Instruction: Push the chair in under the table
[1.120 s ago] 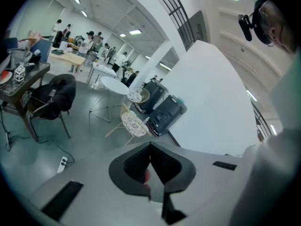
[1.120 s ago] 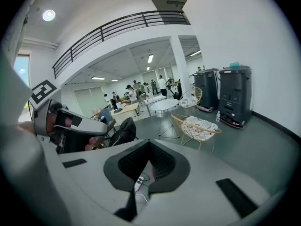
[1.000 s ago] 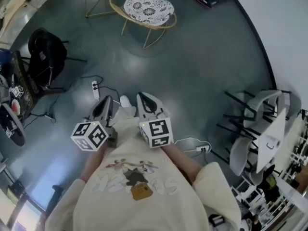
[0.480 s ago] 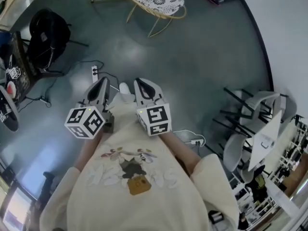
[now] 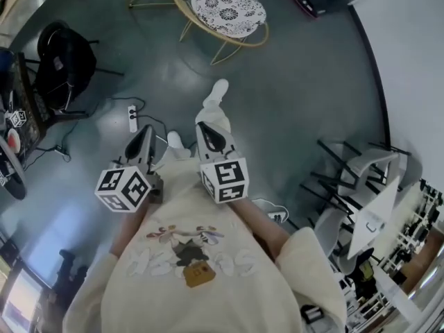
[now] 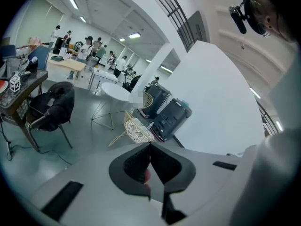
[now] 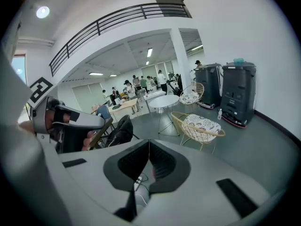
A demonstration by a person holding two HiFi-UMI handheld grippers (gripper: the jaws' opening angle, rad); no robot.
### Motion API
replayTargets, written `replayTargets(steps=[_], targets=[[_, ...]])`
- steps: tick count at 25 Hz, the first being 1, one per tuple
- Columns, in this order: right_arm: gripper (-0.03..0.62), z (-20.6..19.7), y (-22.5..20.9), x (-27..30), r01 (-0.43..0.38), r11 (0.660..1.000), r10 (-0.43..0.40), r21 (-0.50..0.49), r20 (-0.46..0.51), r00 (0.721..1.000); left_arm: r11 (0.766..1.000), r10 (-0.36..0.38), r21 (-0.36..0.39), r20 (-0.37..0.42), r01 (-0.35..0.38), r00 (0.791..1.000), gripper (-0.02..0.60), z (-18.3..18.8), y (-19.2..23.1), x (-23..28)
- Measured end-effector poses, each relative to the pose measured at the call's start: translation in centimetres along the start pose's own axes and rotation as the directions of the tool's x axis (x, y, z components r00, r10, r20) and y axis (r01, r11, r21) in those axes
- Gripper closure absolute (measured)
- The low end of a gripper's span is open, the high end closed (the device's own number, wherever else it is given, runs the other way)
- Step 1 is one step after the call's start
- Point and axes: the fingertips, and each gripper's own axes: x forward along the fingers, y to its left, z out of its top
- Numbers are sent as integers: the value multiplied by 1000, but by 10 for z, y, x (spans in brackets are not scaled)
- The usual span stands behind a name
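Observation:
A gold wire chair [image 5: 227, 9] with a patterned white cushion stands on the grey floor at the top of the head view. It also shows as the wire chair [image 7: 200, 125] in the right gripper view and as the wire chair [image 6: 135, 130] in the left one. A round white table [image 7: 164, 100] stands just behind it. My left gripper [image 5: 145, 134] and right gripper [image 5: 206, 130] are held side by side in front of my body, well short of the chair. Both are shut with nothing between the jaws, as seen at the left gripper [image 6: 149, 148] and the right gripper [image 7: 149, 143].
A black chair [image 5: 66, 64] draped with a dark jacket stands by a cluttered desk at the left. A power strip [image 5: 132, 118] and cables lie on the floor. Stacked white chairs [image 5: 368, 179] line the right wall. Black machines [image 7: 237, 93] stand behind the wire chair. People stand far back.
I have stepped forward, and one shoe now reaches out ahead of the grippers. Both grippers came along with me, still shut and side by side.

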Motion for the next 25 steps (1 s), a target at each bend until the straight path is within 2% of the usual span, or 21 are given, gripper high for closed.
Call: replayTargets(steps=[2,5,6,9,13,17,19,20,21,22,23,25], targets=[[586,19,-34,17,0,1000,0,28,13,1000,1000,22,15,-2,-22,1000,572,14,-5,30],[586,65,-86,52,-22,996,18,86,48,999,996,52,77,-10,-51,999,572,58,-19,86],[586,83,-102,60,-37,996,33,78,59,998,994,51,93,-17,-49,999,572,71,-29,106],[585,131,-156,84,-59,998,62,-36,82,995,987,33,160,-54,-24,998,572,101,-58,177],[585,157,-194,107,-112,991,116,-74,60,991,958,33,288,-144,10,989,572,128,-80,240],[583,168,-223,124,-93,989,99,-111,44,994,915,45,401,-193,37,980,572,148,-81,281],[580,165,-234,135,-88,991,90,-103,20,996,900,1,422,-241,104,970,572,149,-80,300],[570,162,-238,141,-89,993,89,-80,3,996,885,-40,437,-273,160,961,572,149,-82,309],[556,158,-243,147,-88,995,87,-43,-14,996,860,-76,462,-309,219,948,572,148,-83,318],[544,154,-249,152,-81,997,81,4,-29,996,822,-95,501,-349,271,932,572,146,-84,325],[537,151,-256,157,-64,997,66,51,-39,997,771,-96,554,-387,315,917,571,144,-82,333],[528,144,-274,167,-8,992,16,125,-62,998,640,-71,663,-450,387,890,569,140,-73,351]])
